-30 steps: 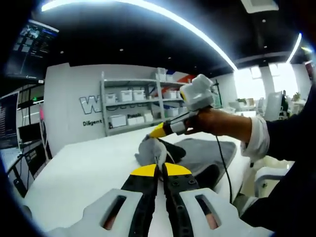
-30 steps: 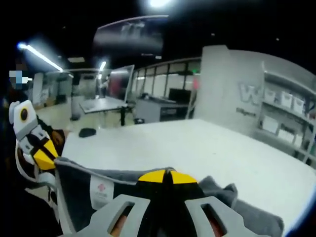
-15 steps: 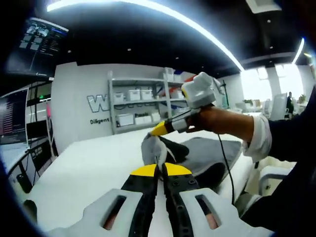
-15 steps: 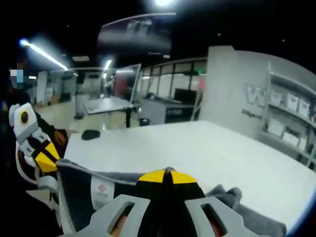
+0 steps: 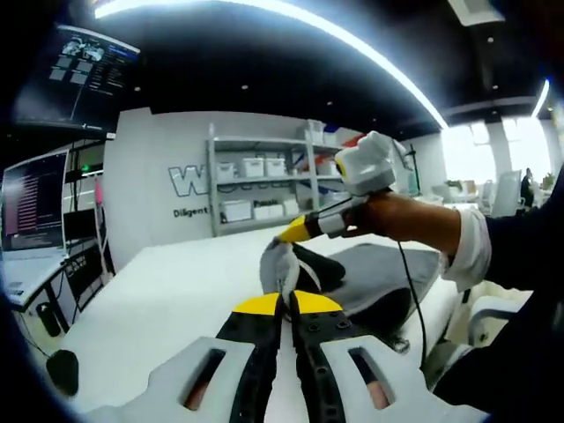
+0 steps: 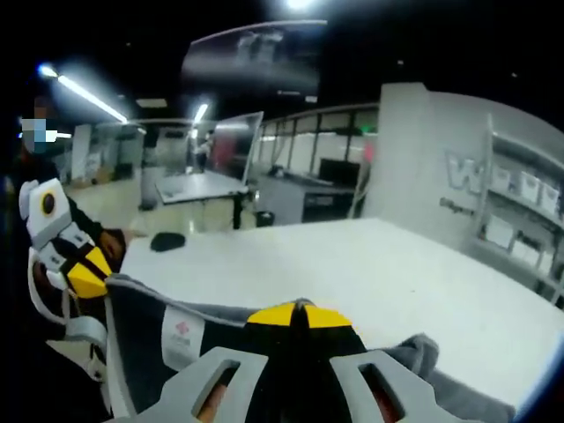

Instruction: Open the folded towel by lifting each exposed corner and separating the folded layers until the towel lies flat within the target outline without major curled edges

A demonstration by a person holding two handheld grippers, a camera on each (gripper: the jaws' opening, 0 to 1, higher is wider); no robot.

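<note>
The left hand-held gripper is clenched on a raised corner of the grey towel, its yellow-tipped jaws pressed together with cloth pinched at the tips. The right hand-held gripper, held in a person's hand, is likewise clamped on the towel's edge just beyond. In the right gripper view its jaws meet over the dark cloth, which bears a white label. The towel hangs stretched between both above the white counter, with shelves behind
</note>
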